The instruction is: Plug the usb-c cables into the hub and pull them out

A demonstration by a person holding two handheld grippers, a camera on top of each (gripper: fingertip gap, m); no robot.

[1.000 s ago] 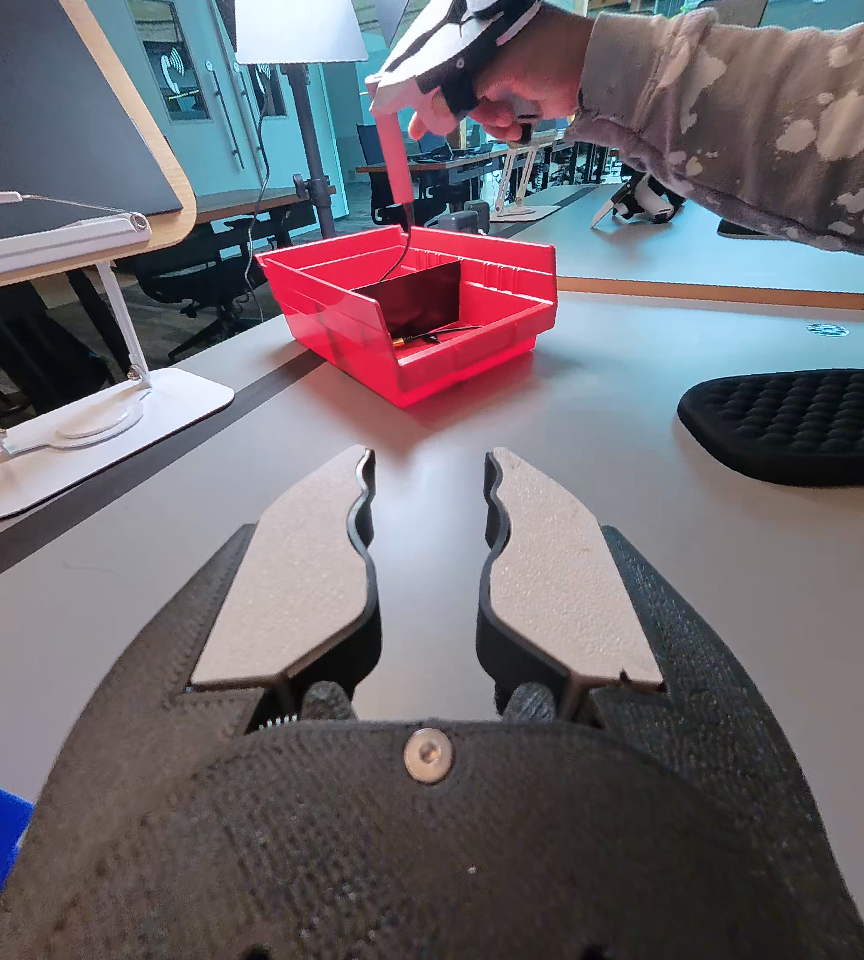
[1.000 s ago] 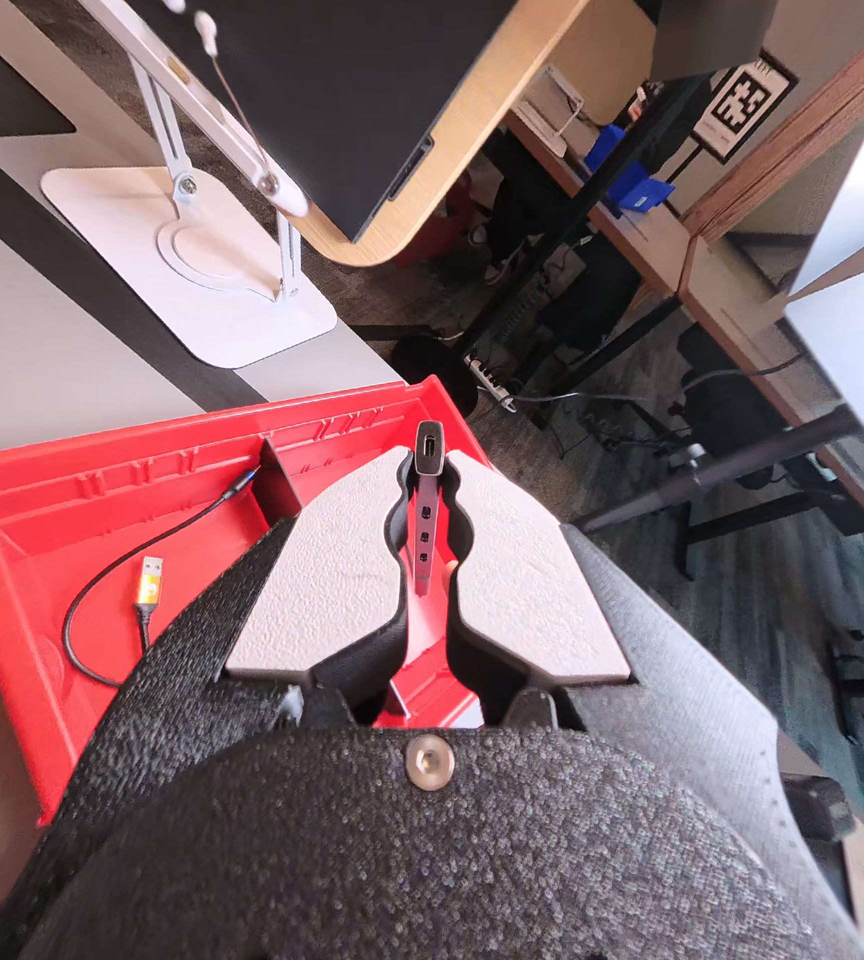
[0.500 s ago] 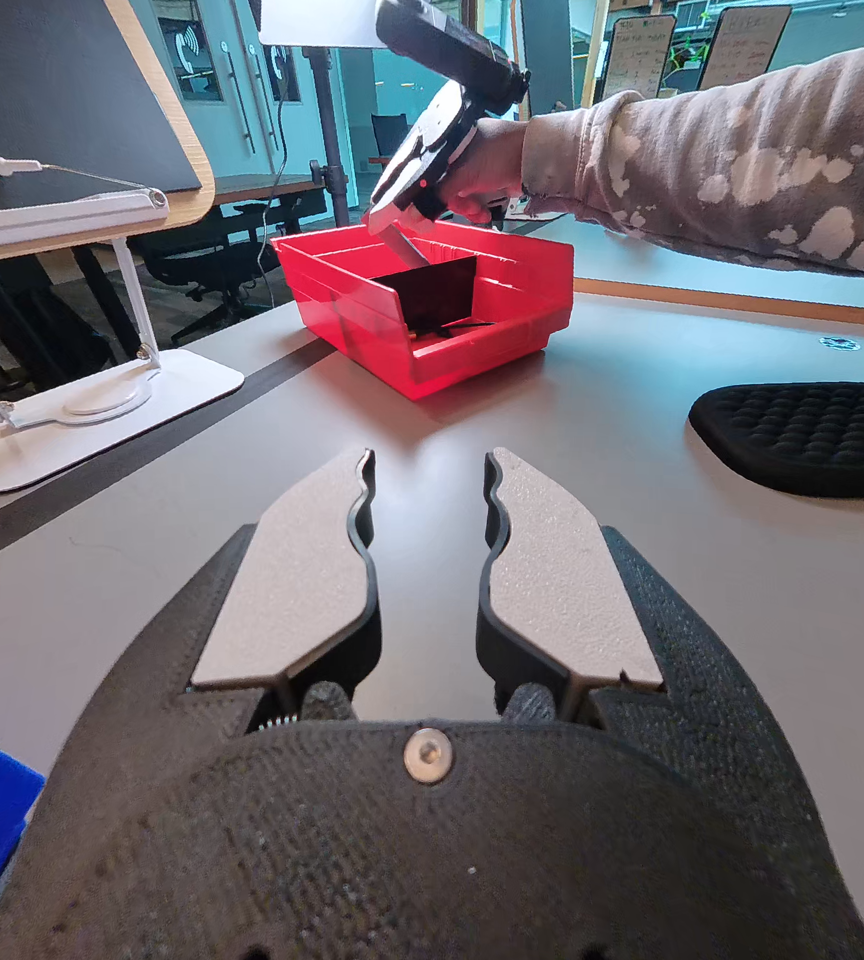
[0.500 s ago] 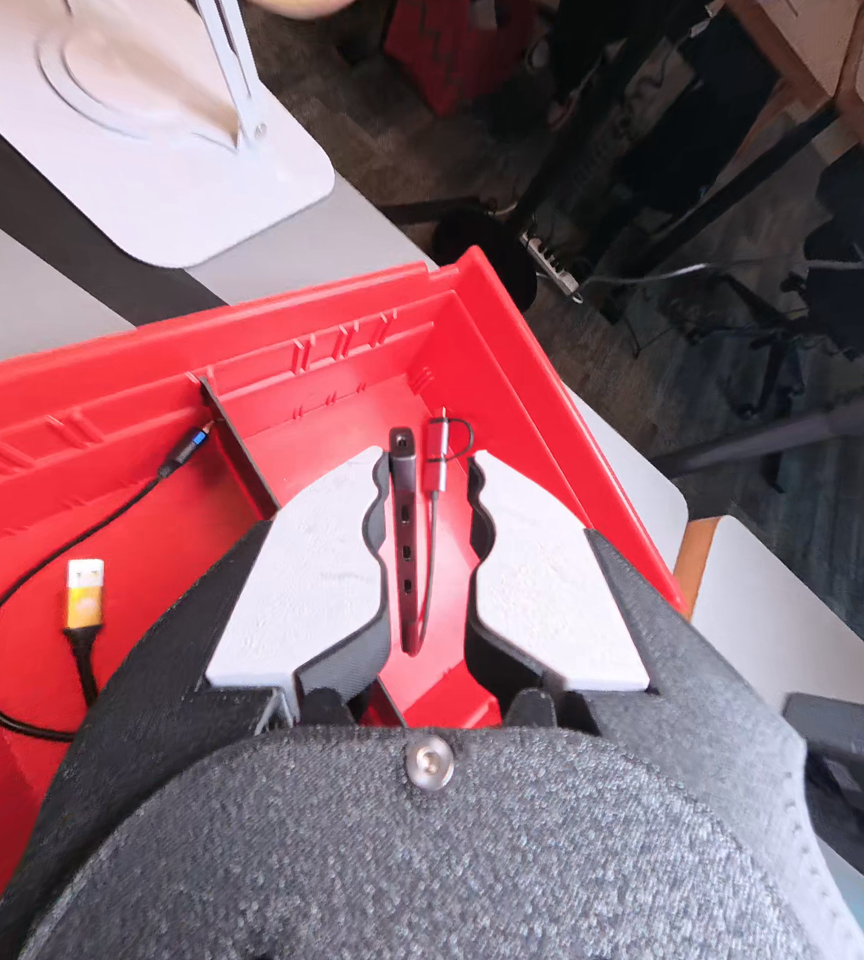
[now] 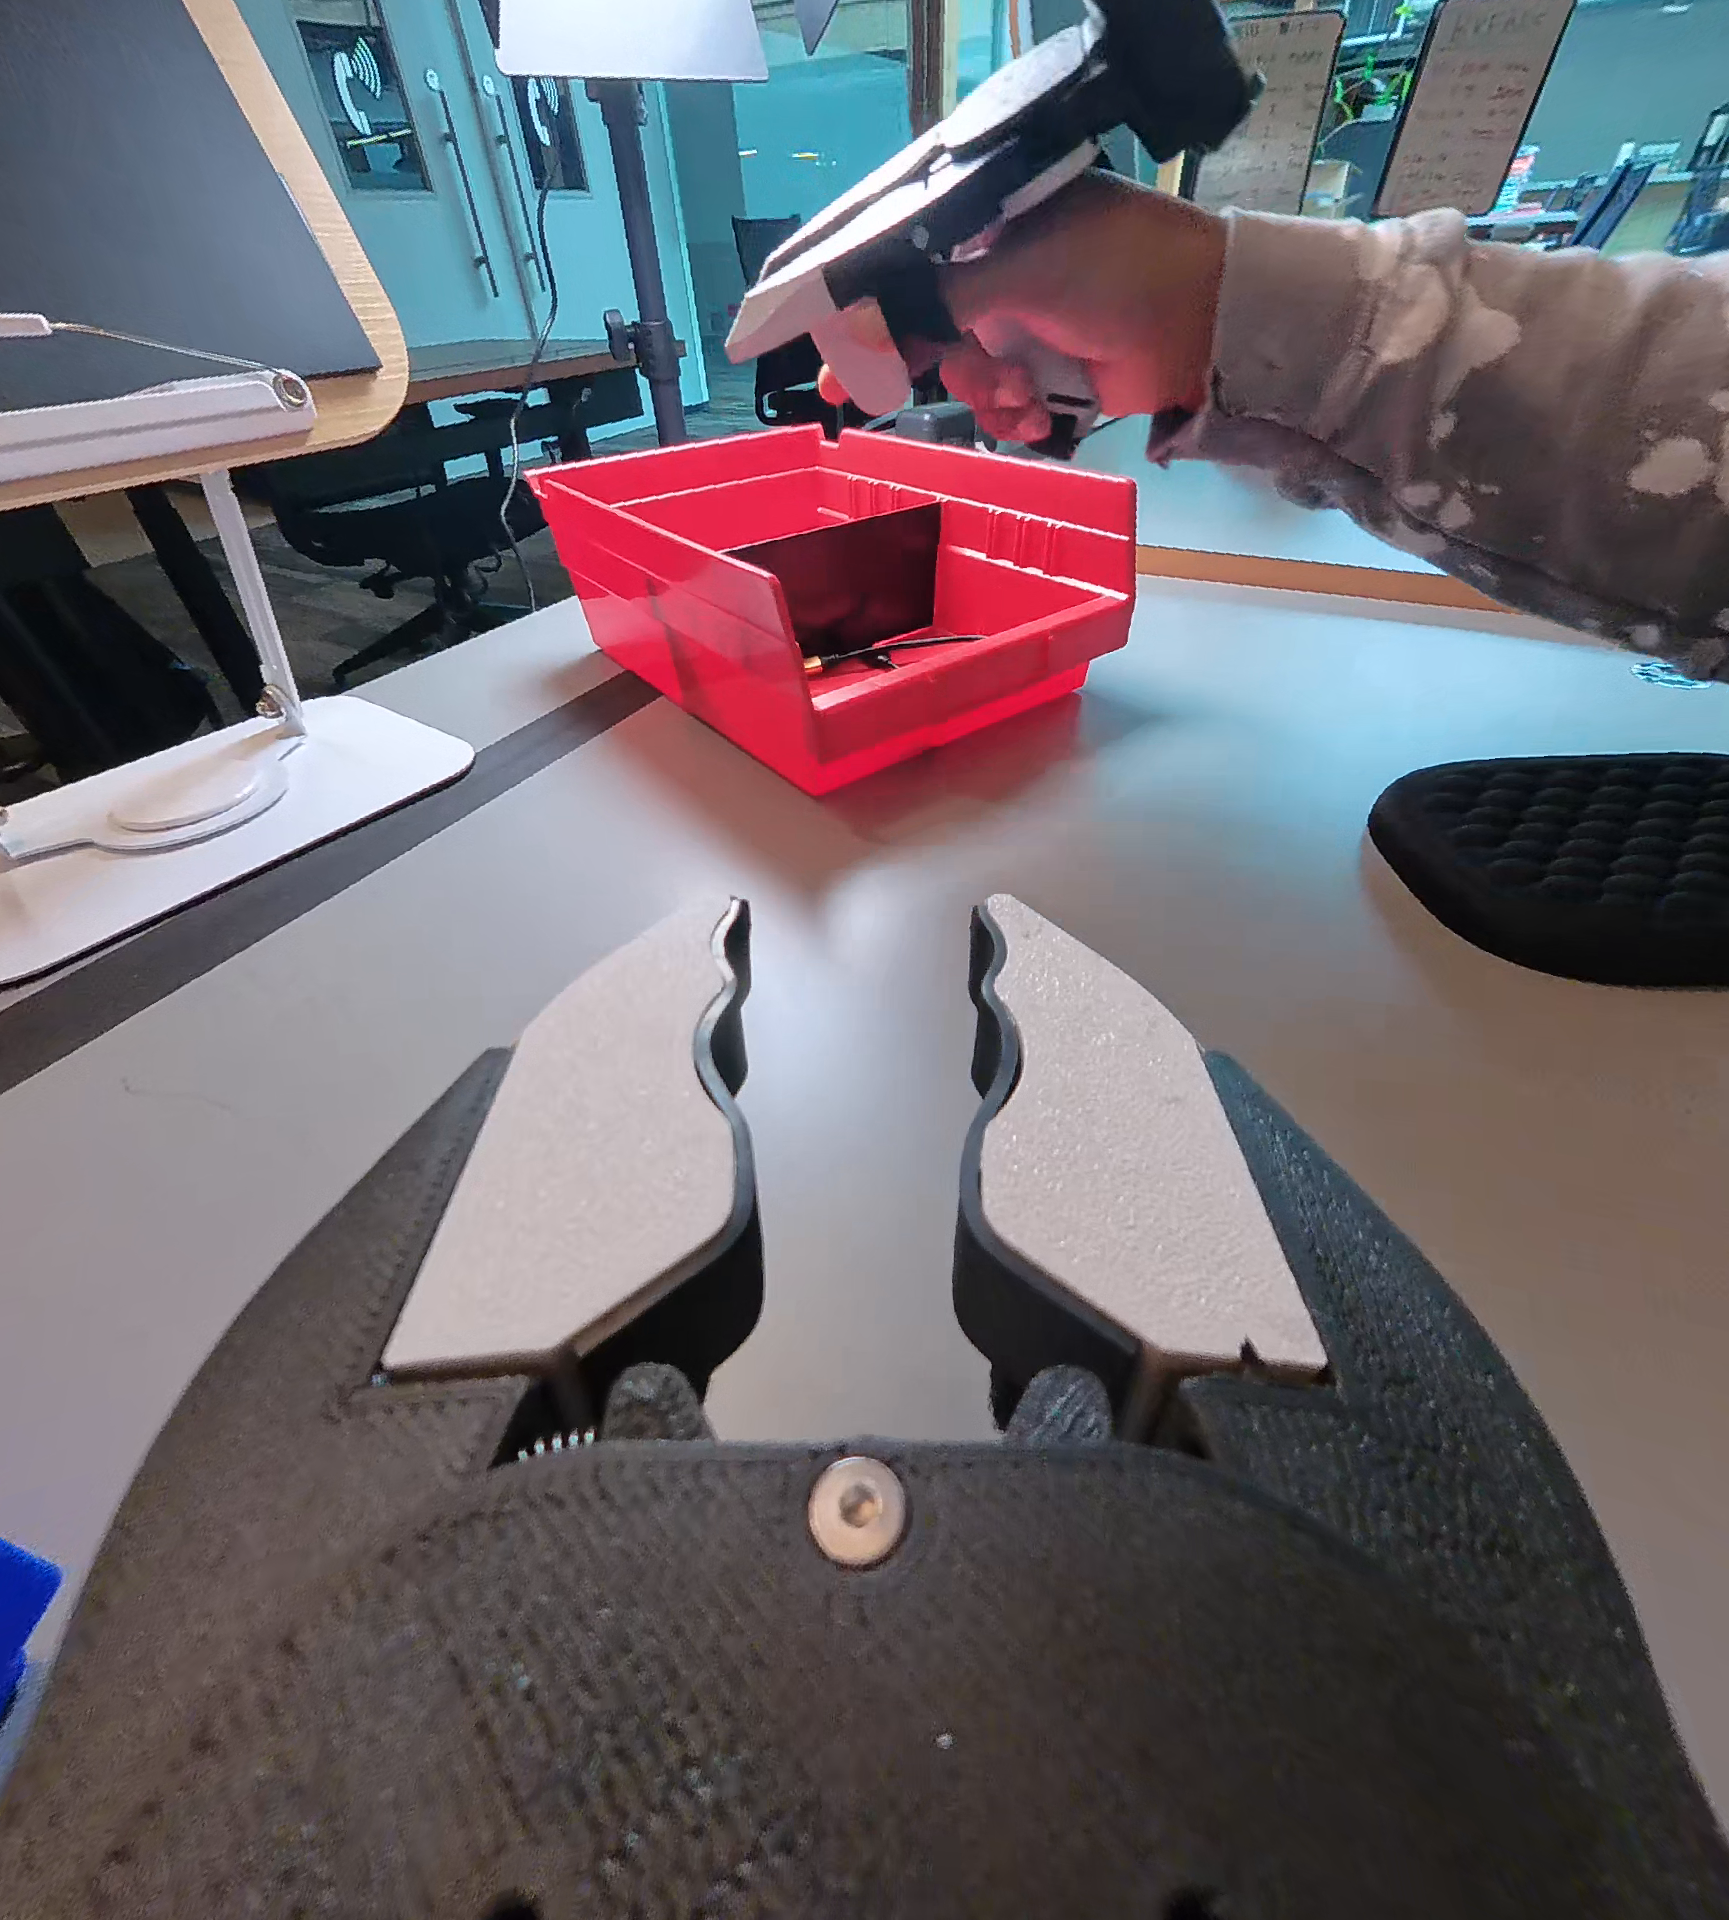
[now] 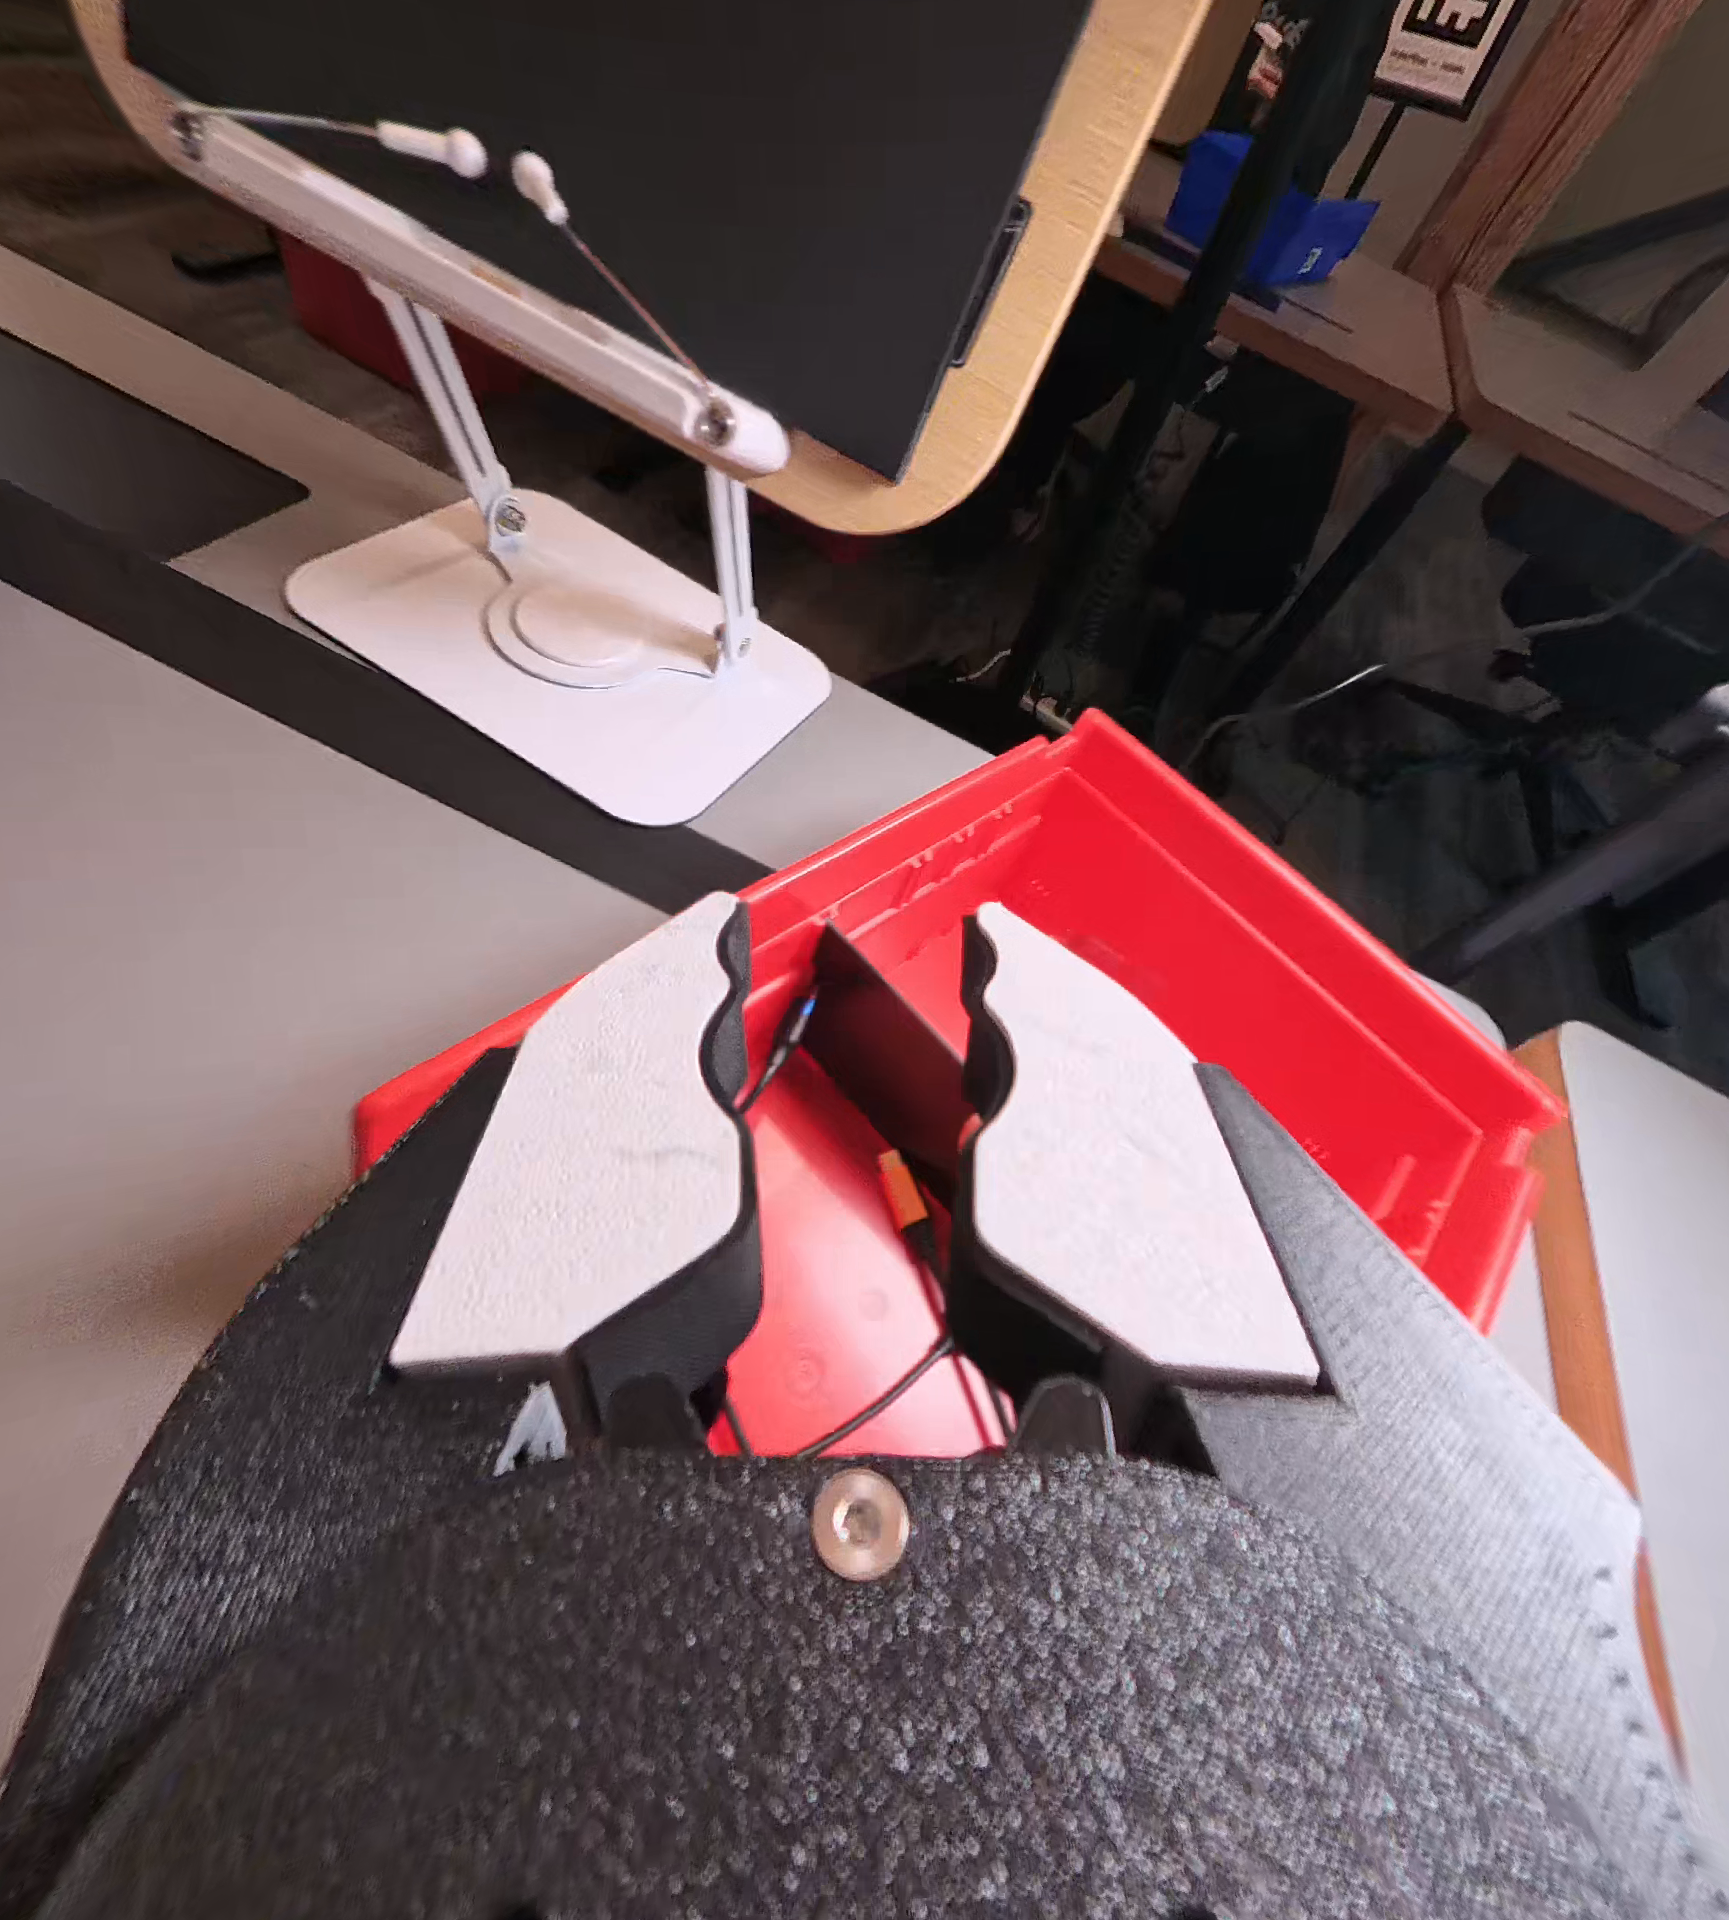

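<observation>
The right gripper [image 6: 852, 966], fingers apart and empty, hangs above a red bin [image 6: 1338, 997] near the table's [image 6: 164, 987] far edge. Below it, a black cable [image 6: 844, 1418] with an orange plug [image 6: 898, 1190] lies on the bin floor beside a black divider [image 6: 881, 1029]. The left gripper [image 5: 852, 961], also spread and empty, hovers over bare table nearer the front.

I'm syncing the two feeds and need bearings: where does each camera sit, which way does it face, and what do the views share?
Left wrist view: low over the grey table, facing the red bin; its open left gripper fills the foreground, the hand holding the other gripper beyond.
Right wrist view: above the bin, angled down; its open right gripper frames a black cable.
Shared: bin, black divider, white stand.
</observation>
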